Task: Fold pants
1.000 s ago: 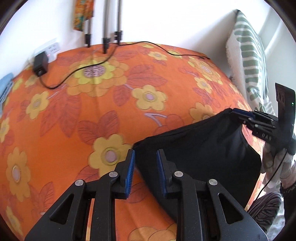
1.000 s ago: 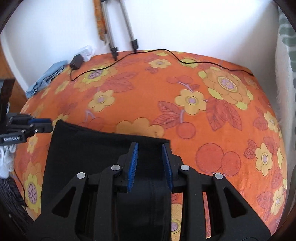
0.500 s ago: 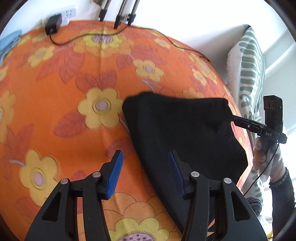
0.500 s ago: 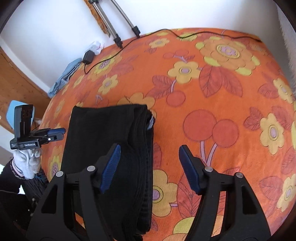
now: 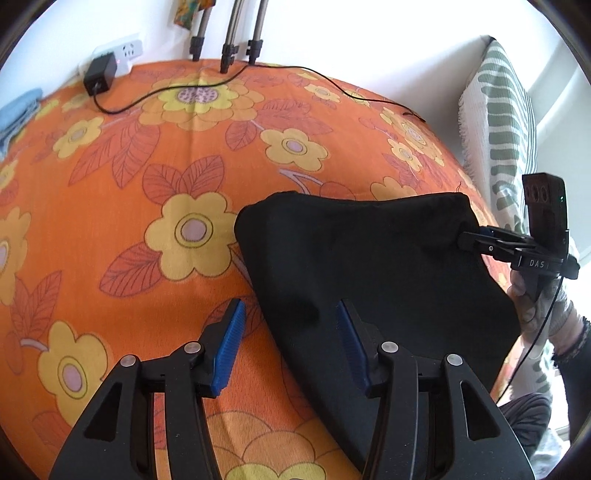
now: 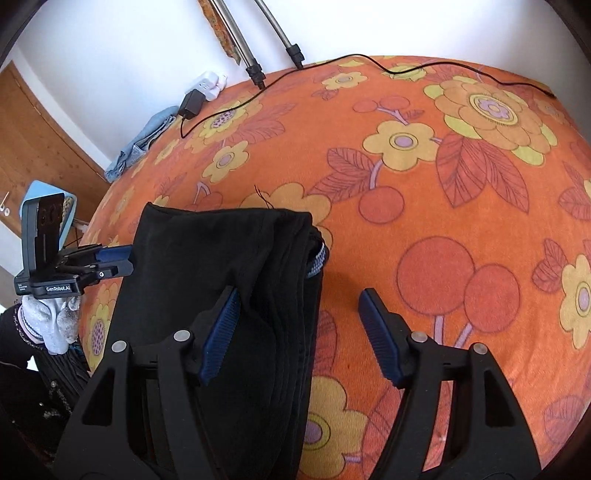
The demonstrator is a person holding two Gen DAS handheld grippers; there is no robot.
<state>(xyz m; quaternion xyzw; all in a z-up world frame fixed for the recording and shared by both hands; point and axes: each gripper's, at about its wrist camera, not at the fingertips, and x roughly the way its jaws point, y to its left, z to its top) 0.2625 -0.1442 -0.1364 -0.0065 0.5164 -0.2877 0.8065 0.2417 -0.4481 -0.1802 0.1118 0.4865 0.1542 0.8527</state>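
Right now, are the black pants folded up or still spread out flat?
Folded. The black pants lie as a compact rectangle on the floral bedspread, with several stacked layer edges showing along their right side in the right wrist view.

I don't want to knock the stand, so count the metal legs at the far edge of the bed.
3, clustered at the far edge of the bed: left leg, middle leg, right leg. Their tops are cut off, so more may be hidden.

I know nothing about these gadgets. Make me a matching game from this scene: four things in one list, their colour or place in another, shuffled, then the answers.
Things:
1. pants
2. charger plug
3. striped cushion
4. blue cloth

Descriptions:
A. green and white
B. folded, black, on the floral cover
C. far edge, beside the charger
D. black, trailing a thin cable

Pairs: 1-B, 2-D, 3-A, 4-C
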